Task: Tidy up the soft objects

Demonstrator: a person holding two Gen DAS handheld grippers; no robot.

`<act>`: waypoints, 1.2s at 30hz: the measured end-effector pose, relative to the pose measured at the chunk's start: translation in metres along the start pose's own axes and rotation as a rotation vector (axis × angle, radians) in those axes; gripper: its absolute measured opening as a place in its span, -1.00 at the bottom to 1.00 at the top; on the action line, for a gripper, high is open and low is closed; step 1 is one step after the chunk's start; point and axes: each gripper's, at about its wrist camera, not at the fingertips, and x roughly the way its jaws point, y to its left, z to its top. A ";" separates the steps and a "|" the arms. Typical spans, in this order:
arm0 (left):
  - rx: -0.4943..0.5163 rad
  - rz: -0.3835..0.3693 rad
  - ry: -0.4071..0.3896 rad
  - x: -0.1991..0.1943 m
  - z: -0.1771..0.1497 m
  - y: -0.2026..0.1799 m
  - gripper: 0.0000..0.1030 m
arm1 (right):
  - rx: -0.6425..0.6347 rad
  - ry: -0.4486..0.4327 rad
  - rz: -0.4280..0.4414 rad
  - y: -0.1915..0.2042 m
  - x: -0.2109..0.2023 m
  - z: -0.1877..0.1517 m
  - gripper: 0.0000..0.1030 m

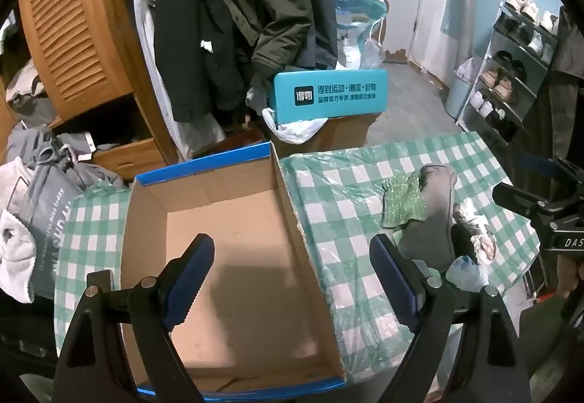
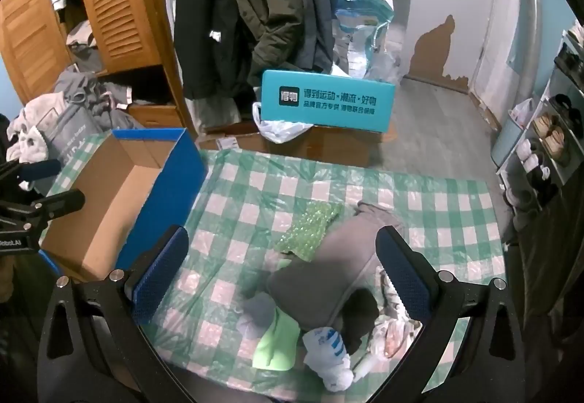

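- Left claw (image 1: 292, 279): jaws apart, empty, above the open blue-sided cardboard box (image 1: 204, 180).
- Right claw (image 2: 281, 279): jaws apart, empty, over the limp grey fabric piece (image 2: 328, 279); probably light, best pinched at a bunched fold.

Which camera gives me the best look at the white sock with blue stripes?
The right wrist view: the white sock with blue stripes lies in full sight, at the near end of the pile. In the left wrist view only a pale bit shows behind a gripper finger.

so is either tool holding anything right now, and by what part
Nothing is held. The left tool hangs open over the empty cardboard box, and the right tool stands open above the pile of soft items on the checked tablecloth.
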 end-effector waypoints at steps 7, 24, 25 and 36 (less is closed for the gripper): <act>0.008 -0.004 0.004 0.000 -0.002 -0.003 0.72 | -0.001 0.002 -0.001 0.000 0.000 0.000 0.96; 0.009 -0.004 0.007 0.001 -0.005 -0.006 0.72 | 0.000 0.003 0.000 0.001 -0.001 0.000 0.96; 0.007 -0.003 0.006 0.001 -0.004 -0.005 0.72 | 0.000 0.003 -0.001 0.000 -0.001 0.000 0.96; 0.007 -0.001 0.008 0.001 -0.004 -0.008 0.72 | 0.000 0.004 0.001 0.000 -0.001 0.000 0.96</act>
